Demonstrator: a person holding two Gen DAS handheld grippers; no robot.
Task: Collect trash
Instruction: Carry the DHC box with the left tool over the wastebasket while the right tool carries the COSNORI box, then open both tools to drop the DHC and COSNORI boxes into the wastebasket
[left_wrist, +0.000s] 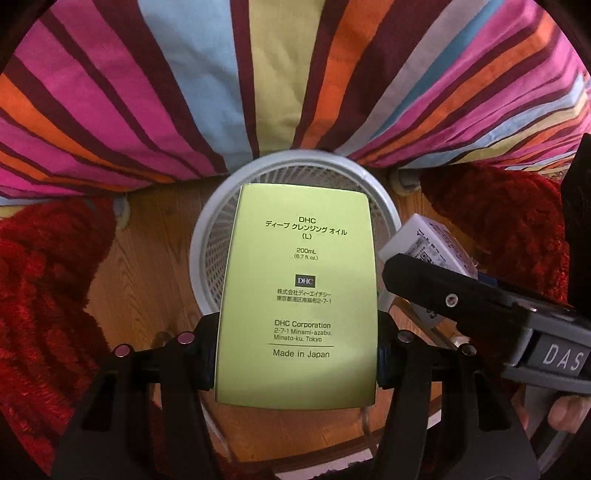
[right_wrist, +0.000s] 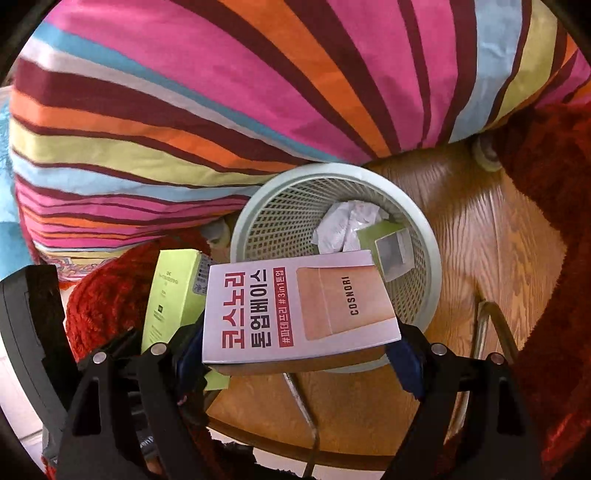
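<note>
Green DHC carton sits clamped in my left tool, its long axis pointing straight ahead over the mesh wastebasket. My right tool pinches the white Cosnori box, lying crosswise above the basket rim.

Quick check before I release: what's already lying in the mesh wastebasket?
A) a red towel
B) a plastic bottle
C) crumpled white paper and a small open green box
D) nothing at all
C: the right wrist view shows crumpled white paper and a small open green box inside the mesh wastebasket.
</note>
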